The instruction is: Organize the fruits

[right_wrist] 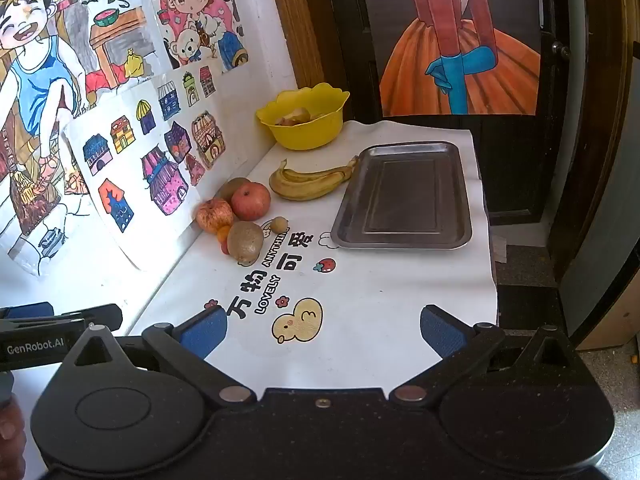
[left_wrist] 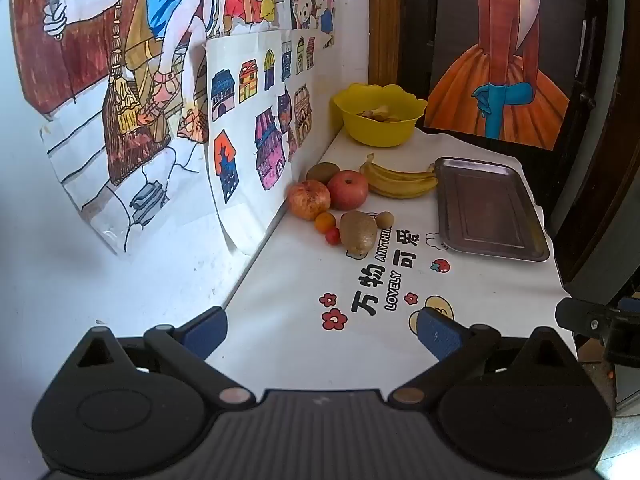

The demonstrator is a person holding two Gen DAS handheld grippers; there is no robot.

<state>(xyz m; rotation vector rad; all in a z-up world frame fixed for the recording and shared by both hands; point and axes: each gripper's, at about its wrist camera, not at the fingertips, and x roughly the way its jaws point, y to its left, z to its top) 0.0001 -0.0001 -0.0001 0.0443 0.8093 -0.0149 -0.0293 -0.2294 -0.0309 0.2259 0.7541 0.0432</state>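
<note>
Both claws stand wide apart over the near end of the table with nothing between the blue pads: the left gripper [left_wrist: 322, 330] and the right gripper [right_wrist: 324, 330]; the left one's arm, seen at nine o'clock in the right wrist view, reads "GenRobot.AI". The white cloth [right_wrist: 380, 292] is printed "ANYTHING", "LOVELY" and "万物可爱". The fruits cluster by the wall at eleven o'clock: red apple [right_wrist: 251, 201], large kiwi [right_wrist: 248, 241], bananas [right_wrist: 310, 184] touching the bare steel tray [right_wrist: 460, 220]; the yellow bowl [right_wrist: 306, 136] sits at twelve.
</note>
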